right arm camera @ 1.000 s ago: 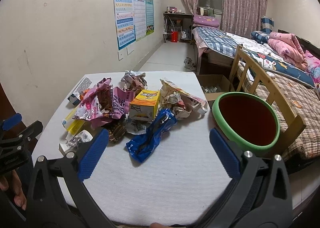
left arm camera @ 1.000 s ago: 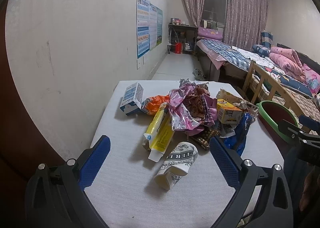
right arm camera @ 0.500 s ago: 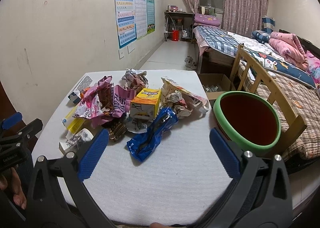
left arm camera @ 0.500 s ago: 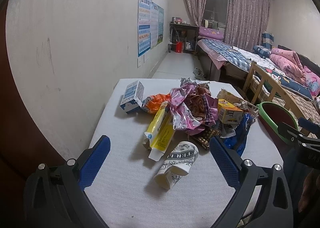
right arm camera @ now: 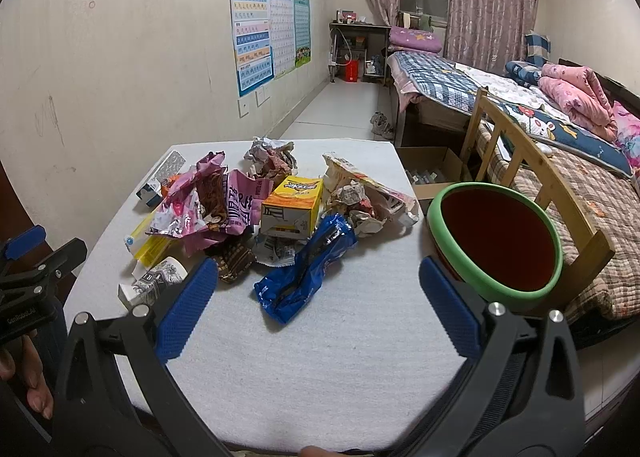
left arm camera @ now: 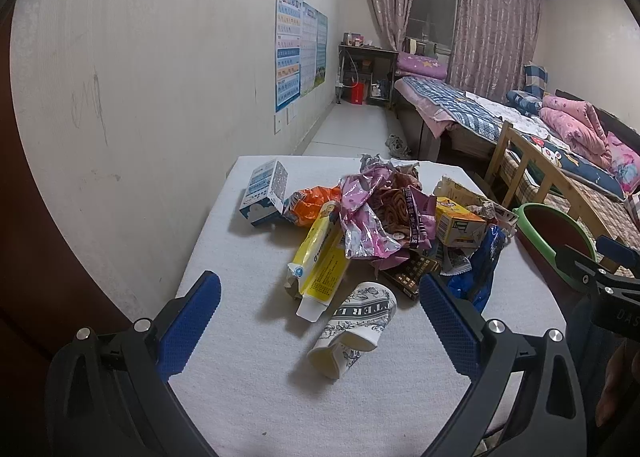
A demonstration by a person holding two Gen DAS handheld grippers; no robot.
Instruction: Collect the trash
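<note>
White foam-covered bench (right arm camera: 320, 357) heaped with trash: crushed paper cup (left arm camera: 354, 323) lying nearest, yellow tube (left arm camera: 320, 263) just behind, pink foil wrappers (left arm camera: 372, 221) mid-pile, blue wrapper (right arm camera: 306, 271) on the near side, yellow carton (right arm camera: 292, 203) behind. Green-rimmed bin (right arm camera: 496, 241) just beside the bench's right edge. Left tongs (left arm camera: 320, 321) spread wide, empty, framing the cup from above. Right tongs (right arm camera: 318, 305) equally wide, empty, hovering near the blue wrapper.

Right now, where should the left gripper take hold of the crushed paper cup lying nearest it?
Probably across the paper cup at its printed mid-body, from above. It lies on its side, mouth flattened toward the camera, apart from the pile. The left gripper, jaws wide open, already straddles it.
</note>
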